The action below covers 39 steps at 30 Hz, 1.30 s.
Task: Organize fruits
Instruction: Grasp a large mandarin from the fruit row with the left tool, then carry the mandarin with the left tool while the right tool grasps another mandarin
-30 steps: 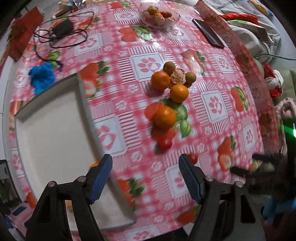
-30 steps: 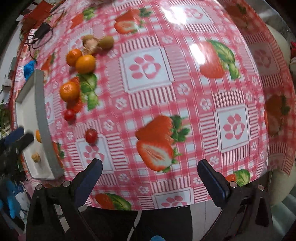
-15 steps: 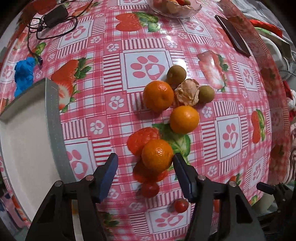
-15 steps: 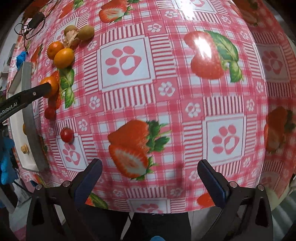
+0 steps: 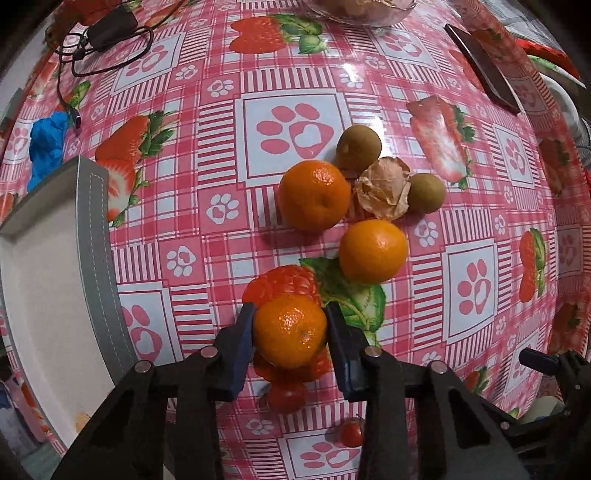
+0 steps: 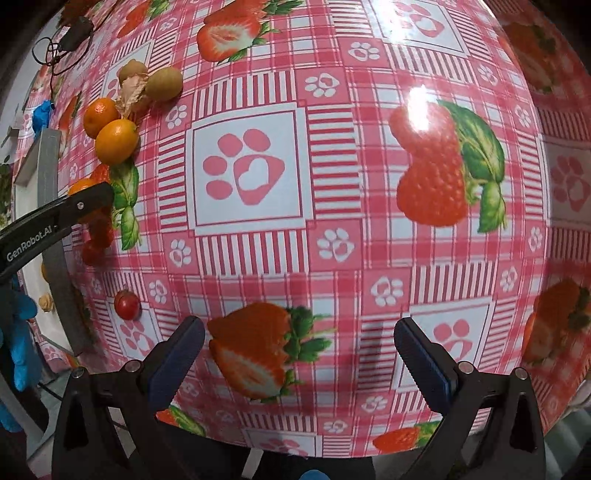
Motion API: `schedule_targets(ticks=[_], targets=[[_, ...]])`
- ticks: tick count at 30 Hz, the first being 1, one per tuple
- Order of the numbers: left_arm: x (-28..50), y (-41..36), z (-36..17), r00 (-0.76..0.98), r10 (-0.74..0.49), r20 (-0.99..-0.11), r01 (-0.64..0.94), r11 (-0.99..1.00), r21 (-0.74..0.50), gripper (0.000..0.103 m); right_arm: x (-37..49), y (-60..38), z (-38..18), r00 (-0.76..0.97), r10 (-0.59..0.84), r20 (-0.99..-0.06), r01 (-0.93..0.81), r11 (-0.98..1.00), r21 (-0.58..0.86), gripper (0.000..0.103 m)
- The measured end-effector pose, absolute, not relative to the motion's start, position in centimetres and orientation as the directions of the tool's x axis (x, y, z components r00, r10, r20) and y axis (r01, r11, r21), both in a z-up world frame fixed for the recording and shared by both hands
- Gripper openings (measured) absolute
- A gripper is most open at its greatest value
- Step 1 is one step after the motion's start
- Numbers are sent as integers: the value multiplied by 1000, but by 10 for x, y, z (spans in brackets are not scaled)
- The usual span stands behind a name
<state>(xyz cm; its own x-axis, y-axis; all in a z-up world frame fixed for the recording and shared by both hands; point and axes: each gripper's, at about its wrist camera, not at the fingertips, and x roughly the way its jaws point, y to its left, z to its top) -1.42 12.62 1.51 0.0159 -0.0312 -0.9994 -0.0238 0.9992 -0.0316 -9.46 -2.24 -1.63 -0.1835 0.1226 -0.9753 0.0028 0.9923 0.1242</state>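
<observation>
My left gripper (image 5: 290,332) is shut on an orange mandarin (image 5: 290,331) on the table, a blue pad on each side. Two more mandarins (image 5: 314,199) (image 5: 373,250), two brown-green round fruits (image 5: 358,147) (image 5: 426,192) and a papery husk (image 5: 384,194) lie just beyond. Two cherry tomatoes (image 5: 286,397) (image 5: 351,432) lie under the gripper. The white tray (image 5: 92,236) stands to the left. My right gripper (image 6: 299,354) is open and empty above the tablecloth; a cherry tomato (image 6: 126,304) lies to its left.
A blue cloth (image 5: 46,147) lies past the tray. A black cable and adapter (image 5: 107,29) are at the back left, a glass bowl (image 5: 362,11) at the back, a dark phone (image 5: 484,70) at the back right. Table edge runs close under both grippers.
My left gripper moved forward over the table and closed on the nearest mandarin. My right gripper moved forward and stayed open.
</observation>
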Motion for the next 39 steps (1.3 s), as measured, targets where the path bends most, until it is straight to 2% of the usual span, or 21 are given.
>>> schedule_targets(ticks=[12, 25, 33, 34, 35, 37, 39], targets=[[-34, 137, 49, 54, -48, -997, -27, 998, -50, 41, -24, -10, -26, -135, 148, -980, -21, 988, 152, 103], [-75, 156, 57, 47, -73, -996, -83, 994, -77, 41, 56, 69, -16, -70, 207, -976, -136, 967, 215, 103], [-95, 172, 67, 54, -79, -995, -88, 993, -84, 41, 90, 78, -14, -47, 209, -977, -166, 963, 214, 103], [-98, 172, 67, 53, -80, -995, -89, 992, -84, 41, 92, 81, -14, -45, 215, -976, -172, 960, 220, 100], [-94, 171, 66, 51, -79, -996, -88, 993, -83, 41, 92, 86, -15, -43, 221, -974, -177, 958, 225, 87], [-99, 169, 67, 52, -80, -995, -84, 993, -84, 41, 100, 98, -19, -50, 218, -975, -187, 957, 223, 71], [-98, 169, 70, 53, -79, -995, -78, 993, -83, 41, 97, 108, -22, -60, 220, -974, -185, 956, 228, 71]])
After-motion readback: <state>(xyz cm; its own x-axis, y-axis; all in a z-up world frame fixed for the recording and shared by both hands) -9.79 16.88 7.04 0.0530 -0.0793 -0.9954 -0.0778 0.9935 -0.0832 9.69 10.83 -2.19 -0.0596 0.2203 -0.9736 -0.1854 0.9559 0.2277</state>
